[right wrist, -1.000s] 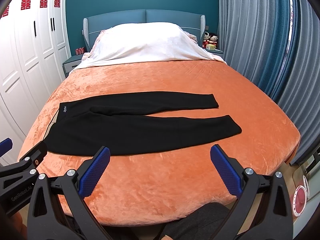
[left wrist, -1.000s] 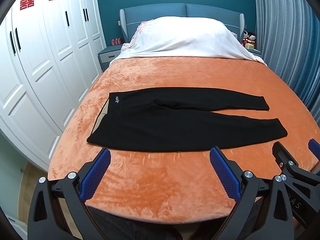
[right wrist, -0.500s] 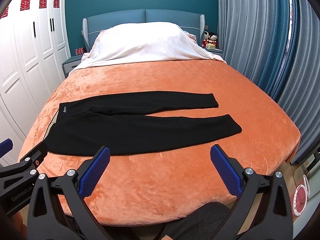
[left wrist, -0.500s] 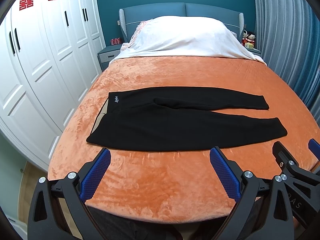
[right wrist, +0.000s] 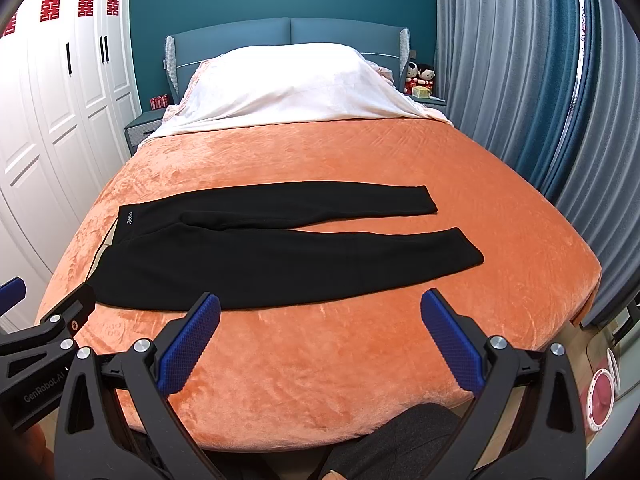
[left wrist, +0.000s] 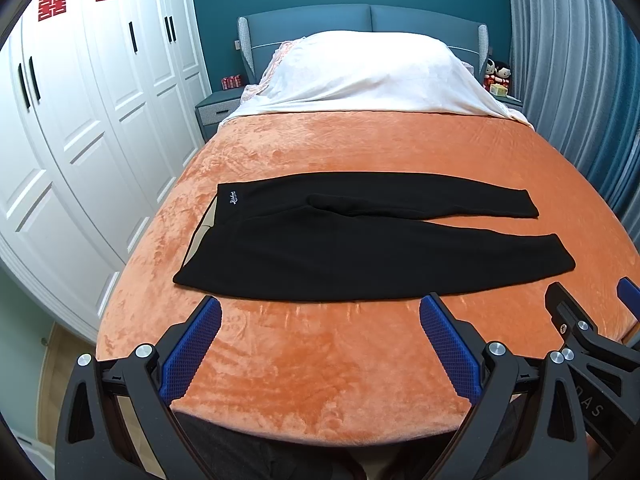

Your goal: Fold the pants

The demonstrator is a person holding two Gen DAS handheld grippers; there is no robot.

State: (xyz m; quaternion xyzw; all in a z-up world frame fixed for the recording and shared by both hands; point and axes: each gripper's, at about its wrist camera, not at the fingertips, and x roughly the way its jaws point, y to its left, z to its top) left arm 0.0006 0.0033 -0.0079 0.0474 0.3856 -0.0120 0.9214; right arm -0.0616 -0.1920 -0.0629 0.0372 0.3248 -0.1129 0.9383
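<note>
I have the black pants (left wrist: 360, 240) laid flat across the middle of both frames on the orange bed (left wrist: 320, 360), waistband toward the left side, the two legs running to the right with a narrow wedge of blanket showing between them near the cuffs. Nothing is folded yet, as far as I can judge.

My left gripper (left wrist: 320, 344) sits at the bottom of its frame with the jaws spread wide and nothing between them, short of the near edge of the fabric. My right gripper (right wrist: 320, 344) is the same: wide apart, empty, just short of the near leg. In the right wrist view the left gripper's finger shows at lower left, close to the waistband corner.

The sensible first fold, I think, is leg over leg. For that I would take the near waistband corner (left wrist: 178, 279) with the left and the near cuff (right wrist: 474, 256) with the right, pinching only that leg's layers and not the plush blanket under them. Then lift both ends together, keep the leg taut between them, and carry it toward the upper part of the frame until its edge meets the far leg's edge.
</note>
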